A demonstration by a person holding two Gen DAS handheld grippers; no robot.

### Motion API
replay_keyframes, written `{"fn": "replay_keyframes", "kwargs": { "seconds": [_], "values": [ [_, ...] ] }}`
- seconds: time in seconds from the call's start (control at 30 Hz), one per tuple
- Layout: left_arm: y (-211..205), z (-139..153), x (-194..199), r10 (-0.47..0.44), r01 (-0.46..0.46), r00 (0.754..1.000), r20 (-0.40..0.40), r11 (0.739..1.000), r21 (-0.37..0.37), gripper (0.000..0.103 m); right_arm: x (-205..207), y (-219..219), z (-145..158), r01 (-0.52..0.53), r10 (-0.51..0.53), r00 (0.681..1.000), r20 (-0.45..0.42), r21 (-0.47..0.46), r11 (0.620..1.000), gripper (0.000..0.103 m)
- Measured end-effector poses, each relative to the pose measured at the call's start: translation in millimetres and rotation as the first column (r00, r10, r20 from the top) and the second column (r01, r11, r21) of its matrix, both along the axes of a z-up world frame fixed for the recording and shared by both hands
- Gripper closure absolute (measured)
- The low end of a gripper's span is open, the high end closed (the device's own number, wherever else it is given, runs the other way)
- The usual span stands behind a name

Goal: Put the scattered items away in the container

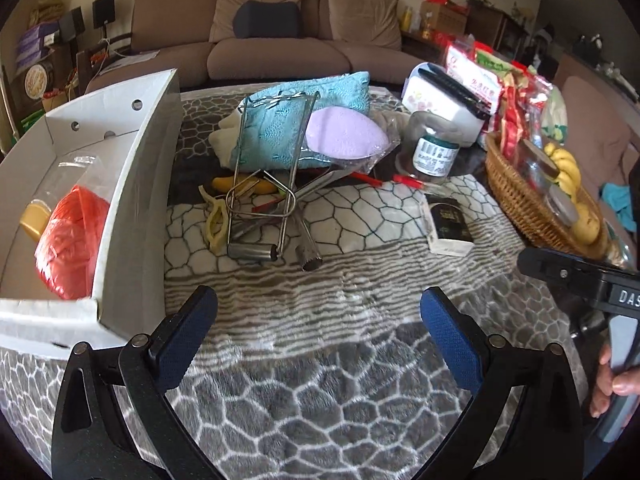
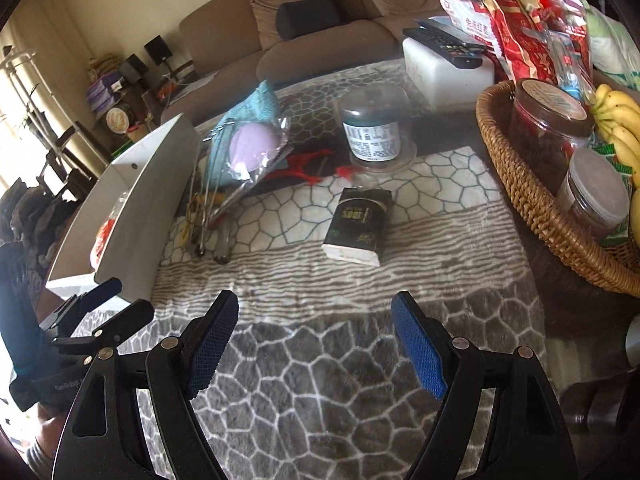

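Black-and-white rectangular tissue pack lay flat on the patterned desk, right of the white cardboard box holding a red plastic-wrapped bundle. Left claw and right claw gaped, empty.

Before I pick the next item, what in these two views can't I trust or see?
- Box contents: the right wrist view shows only a red sliver behind its wall.
- Utensil pile: overlapping pieces, with the towel covering the far ends.
- Pack label: too blurred to read.
- Basket: cut off by the right edge in both views.
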State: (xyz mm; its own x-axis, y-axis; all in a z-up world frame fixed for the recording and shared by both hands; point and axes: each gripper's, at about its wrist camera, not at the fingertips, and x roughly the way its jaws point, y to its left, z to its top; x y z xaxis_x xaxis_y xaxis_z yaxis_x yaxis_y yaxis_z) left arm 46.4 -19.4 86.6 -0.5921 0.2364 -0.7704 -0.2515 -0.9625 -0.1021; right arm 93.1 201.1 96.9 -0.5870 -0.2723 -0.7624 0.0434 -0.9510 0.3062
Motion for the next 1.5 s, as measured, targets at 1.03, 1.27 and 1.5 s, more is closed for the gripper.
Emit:
{"fn": "replay_keyframes", "kwargs": {
  "seconds": [1.03,1.27,1.5],
  "values": [
    [13,-79,-140,0.131,-0.122,0.991,0.037,0.977,-0.177,0.000,-107,6,-69,0.066,-0.069,0.996,0.052,0.056,0.996,0.038],
    [1,-69,-126,0.094,-0.090,0.995,0.031,0.991,-0.102,0.034,-104,12,-65,0.067,-0.067,0.997,0.047,-0.006,0.998,0.044],
    [-8,-45,-82,0.064,-0.064,0.998,0.020,0.998,0.019,0.052,-91,9,-38,0.036,-0.036,0.999,-0.001,-0.099,0.994,0.045]
  ]
}}
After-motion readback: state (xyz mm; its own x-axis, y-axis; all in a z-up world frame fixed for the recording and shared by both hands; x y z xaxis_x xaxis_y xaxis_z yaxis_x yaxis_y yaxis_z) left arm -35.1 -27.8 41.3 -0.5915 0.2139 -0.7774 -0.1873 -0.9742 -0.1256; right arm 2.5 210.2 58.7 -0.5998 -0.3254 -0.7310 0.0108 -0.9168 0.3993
